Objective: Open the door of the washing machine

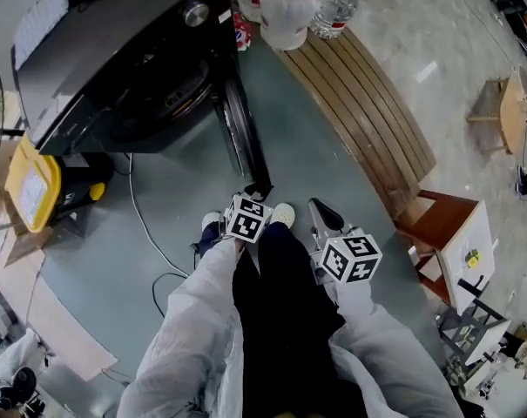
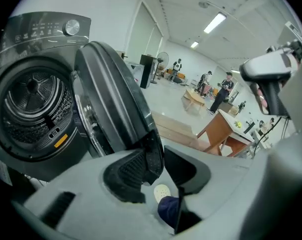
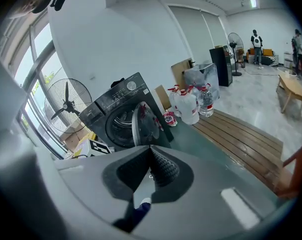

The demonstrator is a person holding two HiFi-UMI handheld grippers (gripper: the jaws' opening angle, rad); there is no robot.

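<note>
My right gripper (image 3: 151, 151) is squeezed shut on nothing, close by my legs. My left gripper (image 2: 158, 159) is pinching the near edge of the washing machine door (image 2: 111, 94), which stands wide open and sticks out toward me. Behind the door is the dark washing machine (image 1: 115, 50), and farther off a wooden bench (image 1: 359, 103) with water bottles (image 1: 333, 7) by its far end.
</note>
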